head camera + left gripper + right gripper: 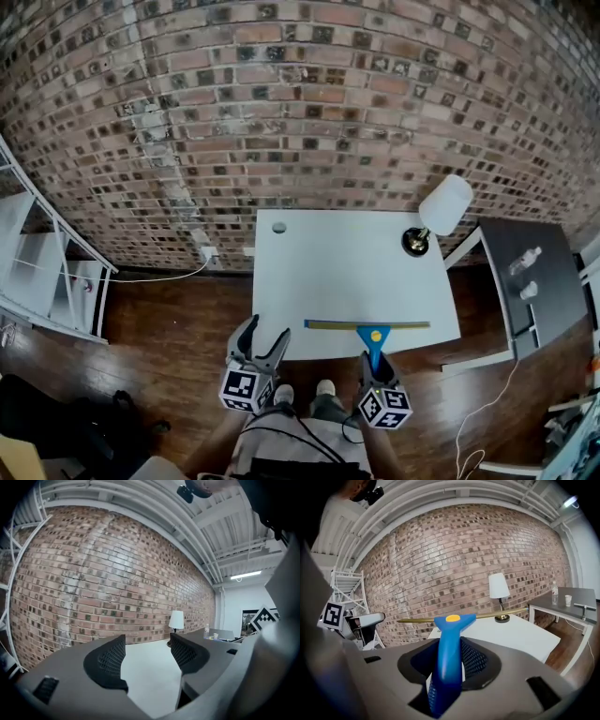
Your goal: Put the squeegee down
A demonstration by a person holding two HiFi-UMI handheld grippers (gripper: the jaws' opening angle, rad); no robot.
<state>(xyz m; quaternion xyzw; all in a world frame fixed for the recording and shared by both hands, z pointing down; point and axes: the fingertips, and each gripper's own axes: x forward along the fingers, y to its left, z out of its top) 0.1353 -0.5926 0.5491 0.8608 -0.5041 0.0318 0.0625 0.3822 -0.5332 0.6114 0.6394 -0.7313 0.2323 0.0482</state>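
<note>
The squeegee (371, 329) has a blue handle with a yellow spot and a long brass-coloured blade; it hangs over the near edge of the white table (328, 272). My right gripper (373, 364) is shut on its blue handle (446, 658), with the blade (487, 615) stretched across the right gripper view. Off the table's near left corner, my left gripper (262, 342) is open with nothing between its pads (110, 660).
A lamp (436, 214) with a white shade stands at the table's far right corner. A dark side table (525, 272) with a bottle and cup is to the right. White shelving (47, 272) stands at left, a brick wall (300, 103) behind, cables on the wood floor.
</note>
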